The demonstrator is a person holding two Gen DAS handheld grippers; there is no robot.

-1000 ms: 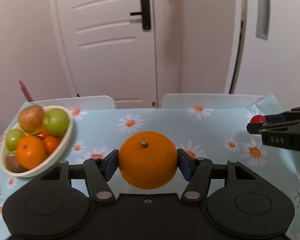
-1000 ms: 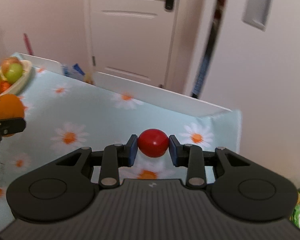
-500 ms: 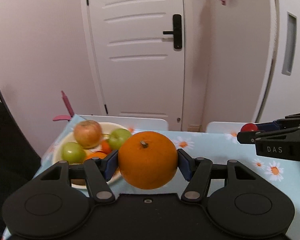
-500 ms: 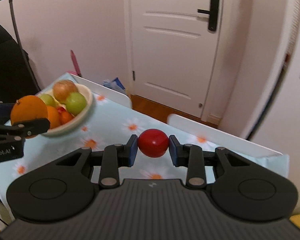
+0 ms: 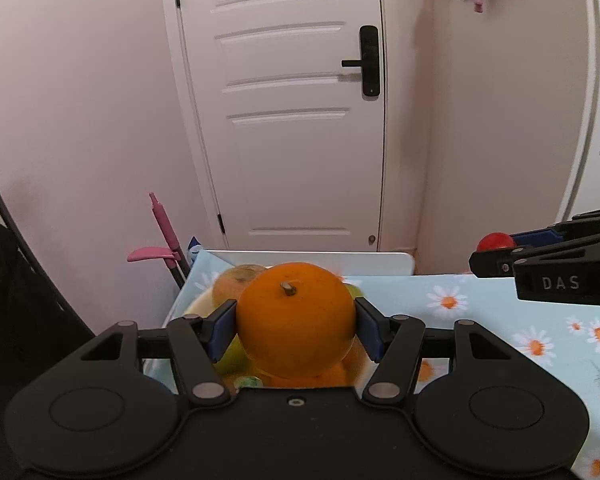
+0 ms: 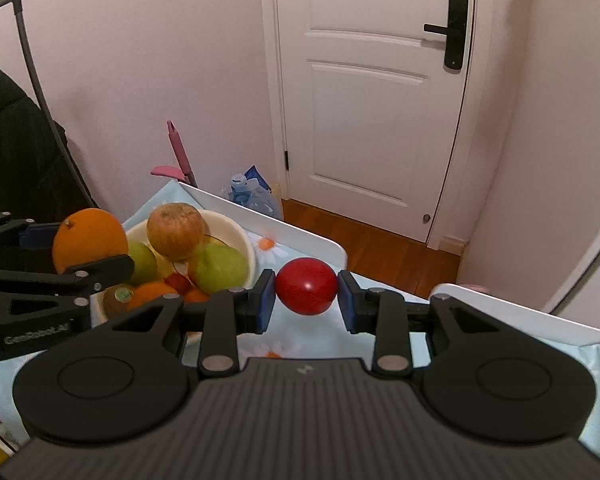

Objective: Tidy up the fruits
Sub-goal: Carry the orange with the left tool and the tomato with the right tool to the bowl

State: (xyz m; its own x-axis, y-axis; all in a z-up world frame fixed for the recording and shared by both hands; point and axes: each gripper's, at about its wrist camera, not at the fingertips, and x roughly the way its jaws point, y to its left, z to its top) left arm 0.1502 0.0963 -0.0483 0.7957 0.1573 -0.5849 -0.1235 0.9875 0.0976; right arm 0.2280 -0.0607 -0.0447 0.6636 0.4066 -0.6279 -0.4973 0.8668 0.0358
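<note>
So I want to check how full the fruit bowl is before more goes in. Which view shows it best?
The right wrist view. There the bowl shows its rim and most of its pile: an apple, green fruits and small oranges. In the left wrist view the held orange and the left gripper hide nearly all of it.

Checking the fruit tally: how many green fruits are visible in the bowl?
2. One green fruit sits at the bowl's right side, another at its left, behind the held orange. More may be hidden underneath.

Left tool [image 5: 296, 326] clamped wide, right tool [image 6: 306, 294] clamped narrow, both angled down
</note>
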